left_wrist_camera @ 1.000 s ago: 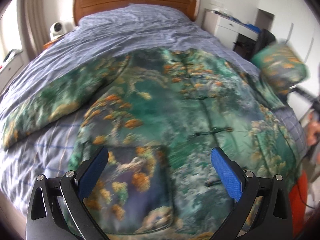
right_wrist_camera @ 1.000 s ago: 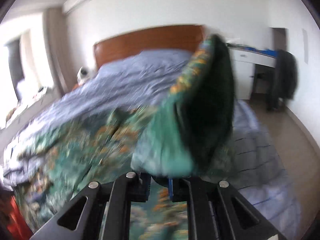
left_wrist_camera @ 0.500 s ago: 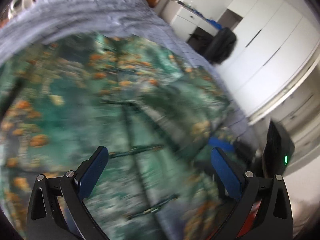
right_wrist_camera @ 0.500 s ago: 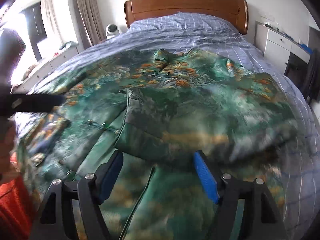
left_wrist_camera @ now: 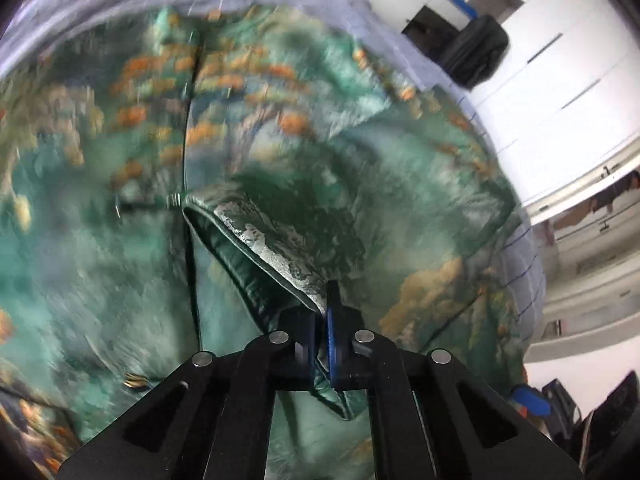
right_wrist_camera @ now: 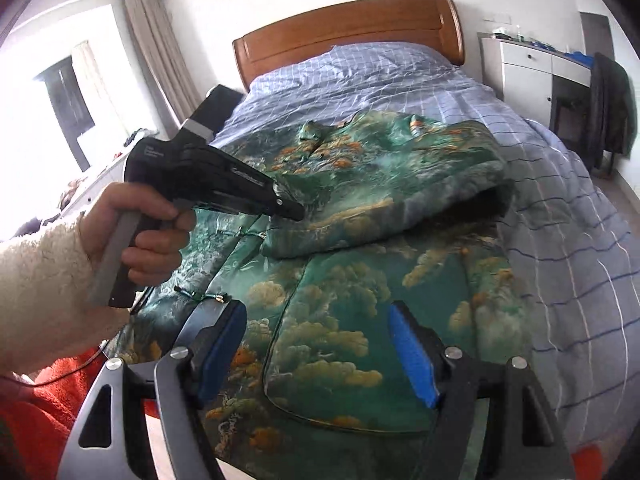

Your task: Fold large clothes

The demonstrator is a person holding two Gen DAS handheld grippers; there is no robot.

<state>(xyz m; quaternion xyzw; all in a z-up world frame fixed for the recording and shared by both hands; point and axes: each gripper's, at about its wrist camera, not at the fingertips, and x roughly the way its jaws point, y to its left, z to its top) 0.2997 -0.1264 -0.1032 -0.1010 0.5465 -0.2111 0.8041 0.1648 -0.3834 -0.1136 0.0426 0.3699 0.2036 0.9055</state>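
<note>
A large green jacket point(right_wrist_camera: 344, 280) with orange and cloud prints lies spread on the bed. Its right sleeve point(right_wrist_camera: 384, 196) is folded across the chest. My left gripper point(left_wrist_camera: 322, 320) is shut on the cuff edge of that sleeve point(left_wrist_camera: 276, 256); in the right wrist view the left gripper point(right_wrist_camera: 290, 210) shows at the sleeve's left end, held by a hand. My right gripper point(right_wrist_camera: 316, 348) is open and empty, hovering above the jacket's lower front near the pocket point(right_wrist_camera: 332, 364).
The bed has a blue checked cover point(right_wrist_camera: 560, 220) and a wooden headboard point(right_wrist_camera: 348, 28). A white dresser point(right_wrist_camera: 528, 68) and dark chair point(right_wrist_camera: 612, 100) stand right of the bed. White wardrobes point(left_wrist_camera: 560, 80) line the wall. An orange garment point(right_wrist_camera: 48, 400) is at lower left.
The right gripper laid the sleeve across the jacket, let go and pulled back open. The left gripper swung right and closed on the sleeve's cuff.
</note>
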